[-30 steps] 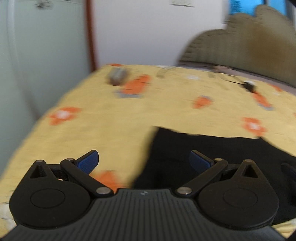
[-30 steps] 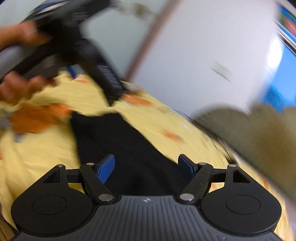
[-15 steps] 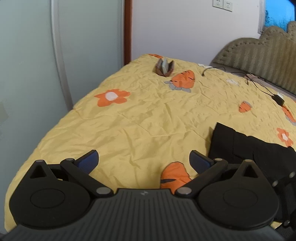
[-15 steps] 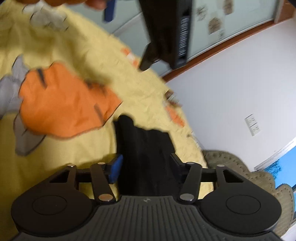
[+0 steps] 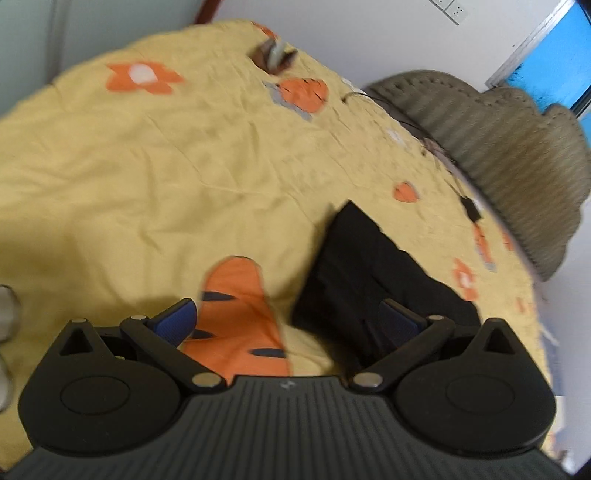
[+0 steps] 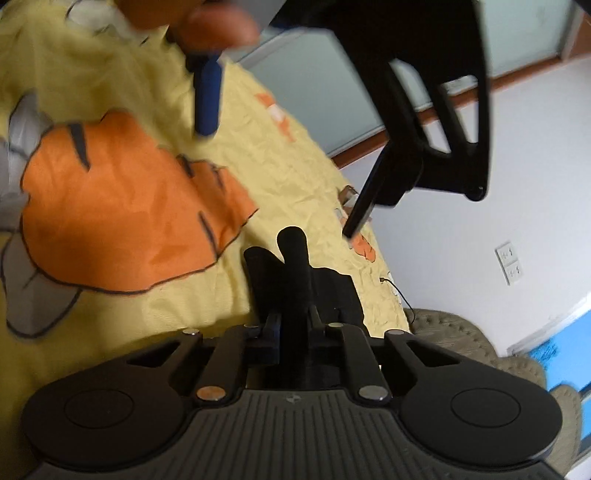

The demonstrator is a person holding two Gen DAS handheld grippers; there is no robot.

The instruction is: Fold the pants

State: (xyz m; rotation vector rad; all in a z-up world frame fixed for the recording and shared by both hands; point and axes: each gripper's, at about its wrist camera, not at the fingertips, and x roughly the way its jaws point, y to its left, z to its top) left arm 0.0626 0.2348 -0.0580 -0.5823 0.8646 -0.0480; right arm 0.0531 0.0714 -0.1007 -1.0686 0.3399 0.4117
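Observation:
Black pants (image 5: 369,266) lie folded on the yellow quilt (image 5: 147,177). My left gripper (image 5: 288,319) is open and hovers low at their near corner. Its right pad (image 5: 402,317) is over the black cloth and its left pad (image 5: 173,321) is over an orange carrot print. In the right wrist view my right gripper (image 6: 293,325) is closing, and its jaws pinch a raised fold of the pants (image 6: 293,266) that sticks up between them. The left gripper's blue fingers (image 6: 208,99) and a hand (image 6: 218,22) hang above.
The bed's grey-brown padded headboard (image 5: 509,147) stands at the right. A cable with a small black adapter (image 5: 471,208) lies on the quilt near it. A small brown object (image 5: 273,55) sits at the far edge. A glass sliding door (image 6: 332,103) and a white wall stand behind the bed.
My right gripper's jaws went from wide apart to closed on a fold of the pants. My left gripper swung, rolled and sank toward the pants' near corner.

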